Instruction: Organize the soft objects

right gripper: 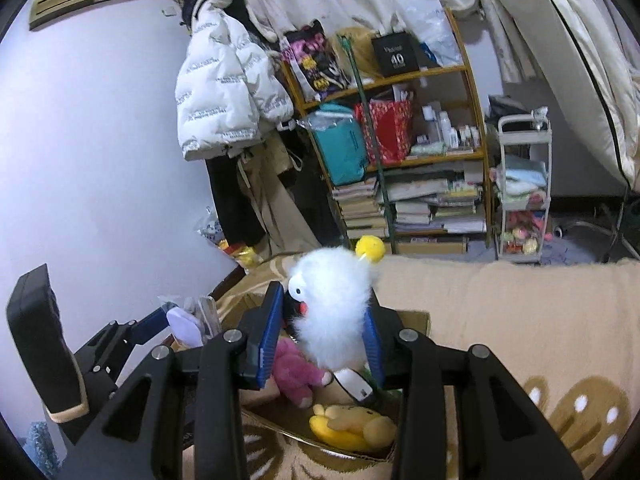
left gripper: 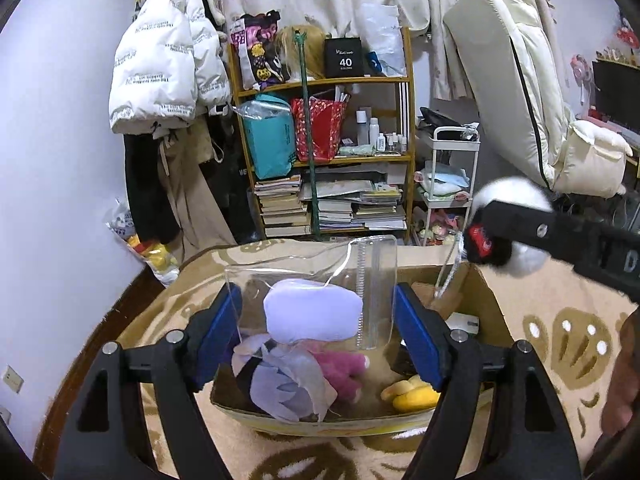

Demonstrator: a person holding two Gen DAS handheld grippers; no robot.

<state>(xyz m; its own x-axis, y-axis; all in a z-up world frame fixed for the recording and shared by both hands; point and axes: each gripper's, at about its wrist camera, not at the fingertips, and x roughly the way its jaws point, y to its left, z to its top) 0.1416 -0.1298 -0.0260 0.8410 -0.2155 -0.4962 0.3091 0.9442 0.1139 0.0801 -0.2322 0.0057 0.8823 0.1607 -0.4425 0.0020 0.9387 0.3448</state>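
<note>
My left gripper (left gripper: 318, 334) is shut on a clear plastic pouch (left gripper: 312, 280) with a lilac plush (left gripper: 312, 314) inside, held over the open cardboard box (left gripper: 486, 300). In the box lie a pink plush (left gripper: 340, 368), a lilac-winged plush (left gripper: 280, 384) and a yellow plush (left gripper: 412, 394). My right gripper (right gripper: 324, 332) is shut on a fluffy white plush (right gripper: 332, 308) with a yellow ball (right gripper: 370, 248) on top, held above the same box (right gripper: 280, 420). That right gripper and white plush also show in the left wrist view (left gripper: 508, 232) at the box's far right corner.
The box sits on a beige patterned blanket (left gripper: 560, 320). Behind stand a wooden shelf (left gripper: 324, 128) with bags and books, a white cart (left gripper: 448, 184), a hanging white jacket (left gripper: 164, 52) and a cream padded chair (left gripper: 532, 92). A small white device (right gripper: 354, 386) lies in the box.
</note>
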